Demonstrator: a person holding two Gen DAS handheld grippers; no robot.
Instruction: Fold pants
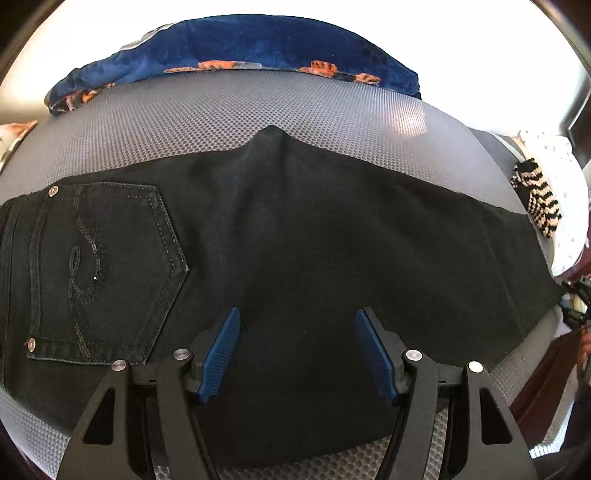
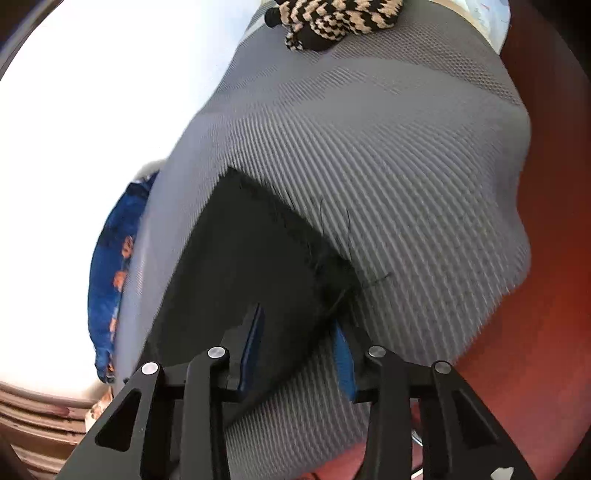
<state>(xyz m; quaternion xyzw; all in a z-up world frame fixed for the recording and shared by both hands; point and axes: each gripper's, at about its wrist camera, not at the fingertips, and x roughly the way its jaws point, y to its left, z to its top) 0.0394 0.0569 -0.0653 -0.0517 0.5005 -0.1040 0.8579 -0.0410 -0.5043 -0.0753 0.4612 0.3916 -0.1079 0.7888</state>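
Left wrist view. The left hand-held gripper (image 1: 297, 350) hangs over black pants (image 1: 280, 236) spread flat on a grey dimpled mat (image 1: 207, 110) that covers the worktop. Jaws released: the two blue pads (image 1: 221, 350) stand well apart with only flat cloth under the gap, and neither presses on it. The seat of the pants lies to the left of the gripper, with a stitched back pocket (image 1: 107, 269) and a rivet at two of its corners. A pointed bulge of the cloth lies straight ahead of the fingers. The leg runs off to the right. Beyond the pants, at the far edge of the mat, lies a blue cloth with orange print (image 1: 236, 48). Far right, apart from the pants, lies a black-and-tan zigzag knit piece (image 1: 535, 199).

Right wrist view, blurred. The right hand-held gripper (image 2: 299, 350) sits at the frayed hem end of the pant leg (image 2: 243, 266). Jaws part closed. The hem corner lies between the pads, with loose threads just ahead of the right pad; whether the pads already press the cloth I cannot tell. The grey mat (image 2: 388, 166) stretches ahead and to the right. The knit piece (image 2: 332, 22) lies far ahead, and the blue cloth (image 2: 110, 266) lies off to the left.
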